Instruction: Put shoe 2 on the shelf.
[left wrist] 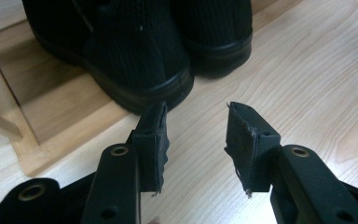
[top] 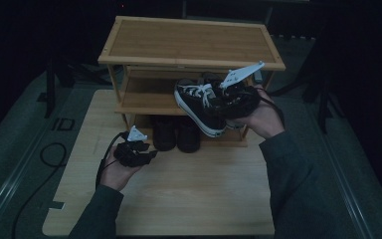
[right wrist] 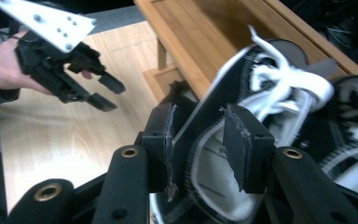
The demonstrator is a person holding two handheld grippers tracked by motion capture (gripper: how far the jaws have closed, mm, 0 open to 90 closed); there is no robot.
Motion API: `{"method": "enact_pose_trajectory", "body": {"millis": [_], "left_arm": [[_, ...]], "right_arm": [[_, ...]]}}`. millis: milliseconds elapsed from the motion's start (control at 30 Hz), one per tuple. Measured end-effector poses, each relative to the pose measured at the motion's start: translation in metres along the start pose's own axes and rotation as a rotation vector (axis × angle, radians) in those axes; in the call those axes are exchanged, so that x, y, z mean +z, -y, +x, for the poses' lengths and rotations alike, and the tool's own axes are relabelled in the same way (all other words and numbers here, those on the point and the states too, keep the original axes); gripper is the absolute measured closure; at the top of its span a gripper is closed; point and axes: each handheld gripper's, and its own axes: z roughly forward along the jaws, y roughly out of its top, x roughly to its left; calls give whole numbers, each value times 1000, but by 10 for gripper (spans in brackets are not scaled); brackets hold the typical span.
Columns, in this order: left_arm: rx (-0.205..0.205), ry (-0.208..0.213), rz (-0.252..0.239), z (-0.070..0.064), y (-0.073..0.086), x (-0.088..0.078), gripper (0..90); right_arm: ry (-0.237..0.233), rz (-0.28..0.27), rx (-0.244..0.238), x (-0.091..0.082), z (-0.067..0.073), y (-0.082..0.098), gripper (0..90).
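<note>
Left gripper (top: 151, 155): held low, jaws apart, nothing between pads.
Right gripper (top: 219, 102): raised, jaws clamped on load.

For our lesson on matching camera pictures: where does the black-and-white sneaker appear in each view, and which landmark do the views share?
High view: the sneaker is right of centre, in the right gripper, at the rack's middle shelf.
Left gripper view: no sneaker here; two black boots stand at the top.
Right gripper view: the sneaker is centre-right, its side wall between the jaws.
Shared landmark: the wooden shoe rack.
</note>
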Motion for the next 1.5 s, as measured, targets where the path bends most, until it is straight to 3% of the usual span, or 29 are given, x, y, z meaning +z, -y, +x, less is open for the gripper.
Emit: {"method": "enact_pose_trajectory", "body": {"millis": [367, 667, 1000, 1033, 1267, 1500], "left_arm": [[11, 16, -27, -2, -21, -9, 578], [23, 38, -58, -5, -42, -15, 555], [54, 15, -50, -6, -59, -14, 585], [82, 5, -53, -8, -68, -12, 622], [126, -13, -52, -17, -90, -8, 739], [142, -58, -54, -19, -114, -2, 865]], "right_arm": [[-30, -13, -62, 14, 25, 2, 750], [-21, 25, -121, 26, 48, 10, 898], [-47, 30, -86, 37, 50, 35, 899], [-52, 33, -72, 40, 52, 42, 899], [-54, 53, -52, 47, 54, 61, 898], [-42, 82, -36, 47, 50, 76, 899]]}}
